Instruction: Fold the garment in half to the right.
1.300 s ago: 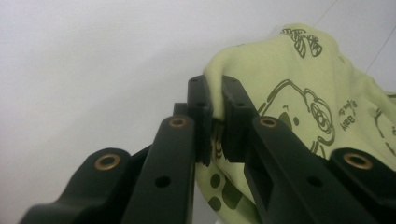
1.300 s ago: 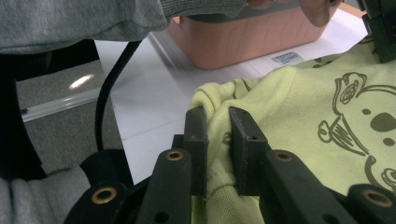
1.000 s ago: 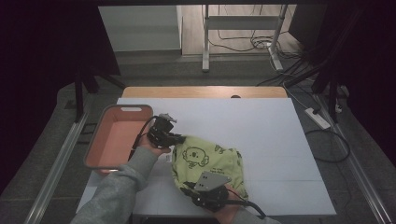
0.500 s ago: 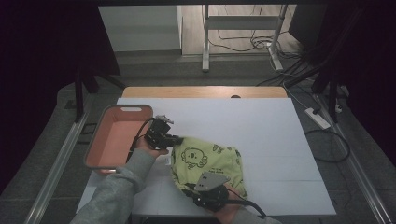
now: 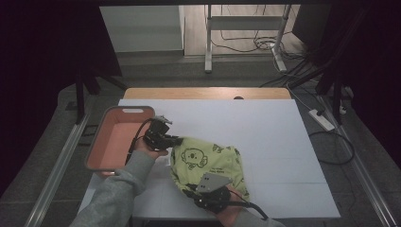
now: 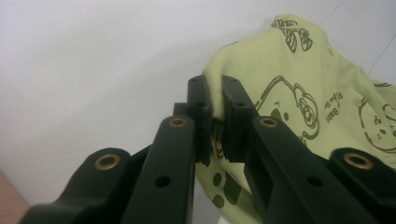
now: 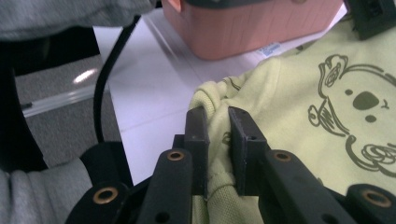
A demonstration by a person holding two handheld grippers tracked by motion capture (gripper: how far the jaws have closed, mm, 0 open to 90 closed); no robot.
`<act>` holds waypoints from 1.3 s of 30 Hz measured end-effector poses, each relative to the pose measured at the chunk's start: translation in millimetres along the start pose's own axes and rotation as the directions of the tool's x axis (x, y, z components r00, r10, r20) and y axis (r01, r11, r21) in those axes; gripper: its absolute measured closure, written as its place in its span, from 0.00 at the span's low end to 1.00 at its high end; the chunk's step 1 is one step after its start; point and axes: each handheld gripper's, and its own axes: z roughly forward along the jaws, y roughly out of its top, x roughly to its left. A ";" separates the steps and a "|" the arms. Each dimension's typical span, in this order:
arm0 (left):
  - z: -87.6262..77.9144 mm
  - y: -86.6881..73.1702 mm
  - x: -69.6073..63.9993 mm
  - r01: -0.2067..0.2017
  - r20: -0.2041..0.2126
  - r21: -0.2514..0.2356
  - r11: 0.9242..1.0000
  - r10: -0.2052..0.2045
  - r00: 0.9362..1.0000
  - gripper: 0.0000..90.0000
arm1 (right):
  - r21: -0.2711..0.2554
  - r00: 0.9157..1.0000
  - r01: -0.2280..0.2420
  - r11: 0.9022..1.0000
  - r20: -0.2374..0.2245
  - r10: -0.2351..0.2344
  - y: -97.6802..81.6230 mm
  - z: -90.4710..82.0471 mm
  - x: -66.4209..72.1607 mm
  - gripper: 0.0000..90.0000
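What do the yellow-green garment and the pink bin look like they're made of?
The garment looks like soft matte knit cotton: it creases, has a stitched hem and printed bears. The bin looks like rigid moulded plastic with a dull sheen, ribbed sides and a cut-out handle.

White table [image 5: 283,142]: pink tray [image 5: 118,142] left, green garment [image 5: 213,163] beside.

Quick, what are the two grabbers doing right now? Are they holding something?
Left gripper: closed, pinching an edge of the green shirt.
Right gripper: closed, pinching the shirt's thick hem.
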 end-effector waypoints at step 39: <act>68.2 72.5 -68.5 -0.121 0.026 0.030 0.992 0.120 0.992 0.93 | -0.149 0.934 -0.331 0.932 0.085 0.346 -45.2 -76.1 -29.8 0.88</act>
